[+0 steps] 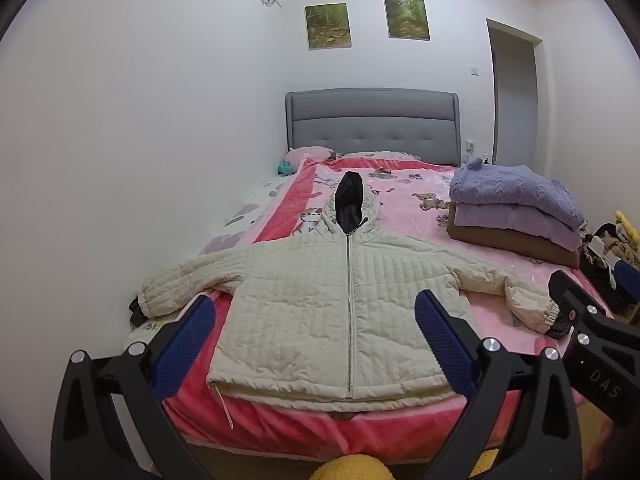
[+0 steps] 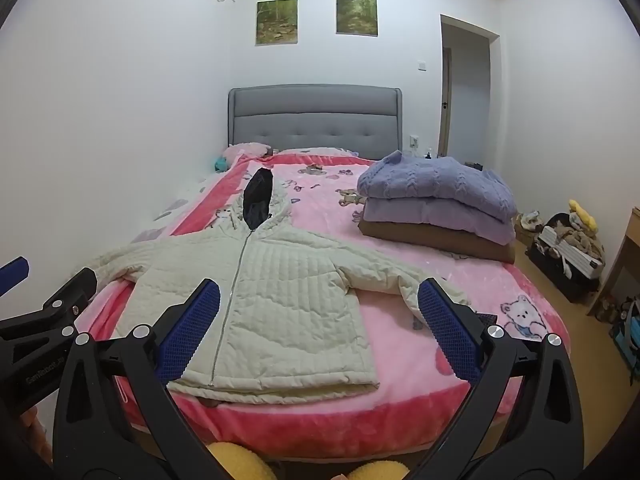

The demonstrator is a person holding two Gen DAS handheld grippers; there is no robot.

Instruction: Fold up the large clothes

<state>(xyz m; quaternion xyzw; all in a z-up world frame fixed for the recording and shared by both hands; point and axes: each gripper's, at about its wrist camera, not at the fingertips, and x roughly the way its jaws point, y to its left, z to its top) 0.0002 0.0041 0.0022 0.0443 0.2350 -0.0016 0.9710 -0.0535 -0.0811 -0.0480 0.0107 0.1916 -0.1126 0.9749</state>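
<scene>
A cream quilted hooded jacket (image 1: 320, 304) lies face up and zipped on the pink bed, sleeves spread to both sides, hood pointing to the headboard; it also shows in the right wrist view (image 2: 272, 312). My left gripper (image 1: 316, 312) is open and empty, held above the foot of the bed over the jacket's hem. My right gripper (image 2: 320, 300) is open and empty, beside it to the right, over the jacket's right half. The right gripper's body shows in the left wrist view (image 1: 592, 332).
A stack of folded purple and brown clothes (image 1: 520, 216) sits on the bed's right side (image 2: 436, 204). The grey headboard (image 1: 372, 124) is at the far end. A white wall runs along the bed's left. Bags and clutter (image 2: 568, 240) stand on the floor at right.
</scene>
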